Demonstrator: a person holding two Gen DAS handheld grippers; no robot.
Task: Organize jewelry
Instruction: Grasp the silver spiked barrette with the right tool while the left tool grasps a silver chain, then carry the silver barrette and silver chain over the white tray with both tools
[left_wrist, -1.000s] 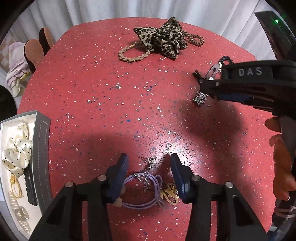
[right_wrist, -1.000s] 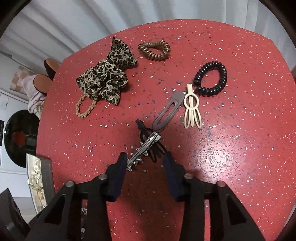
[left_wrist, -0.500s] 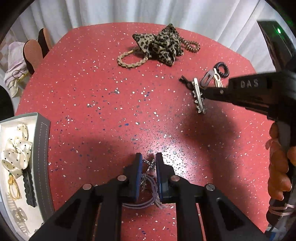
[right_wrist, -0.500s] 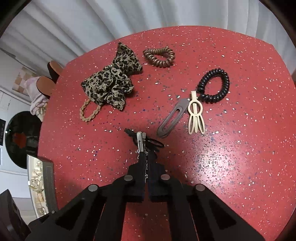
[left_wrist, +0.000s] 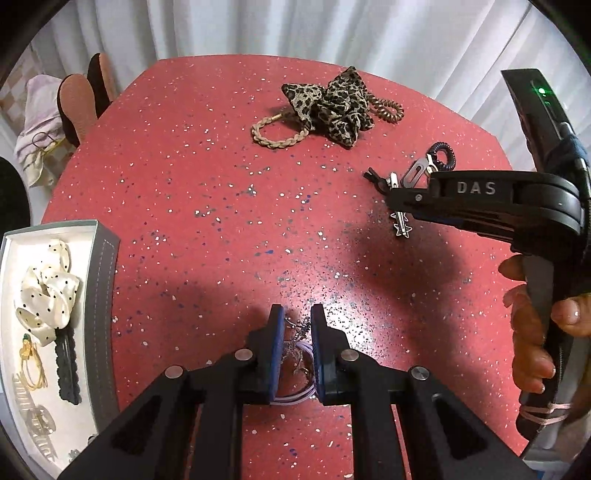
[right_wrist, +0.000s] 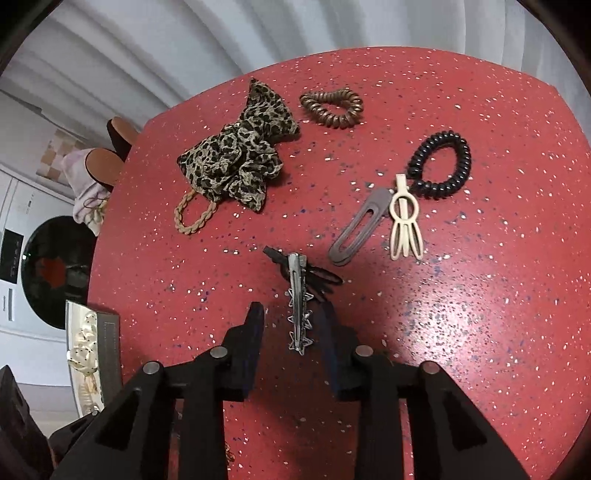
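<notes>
My left gripper (left_wrist: 296, 325) is shut on a small silver chain piece (left_wrist: 297, 334) with lilac hair ties (left_wrist: 295, 397) hanging below, just above the red speckled table (left_wrist: 221, 221). My right gripper (right_wrist: 291, 314) is open, its jaws on either side of a silver star hair clip (right_wrist: 298, 302) that lies on the table over a black clip (right_wrist: 317, 277). The right gripper also shows in the left wrist view (left_wrist: 391, 194), with the star clip (left_wrist: 402, 225) under it. A grey-walled white tray (left_wrist: 105, 295) at the left holds a dotted scrunchie (left_wrist: 48, 288) and several clips.
A leopard scrunchie (right_wrist: 240, 162), a beige braided tie (right_wrist: 192, 218), a brown coil tie (right_wrist: 332, 107), a black coil tie (right_wrist: 443, 166), a grey clip (right_wrist: 360, 232) and a cream clip (right_wrist: 404, 225) lie at the far side. White curtains hang behind. Shoes stand on the floor at the left.
My right gripper had closed on the star clip and has now opened again, leaving it straight on the table. My left gripper closed on the chain piece and lifted slightly.
</notes>
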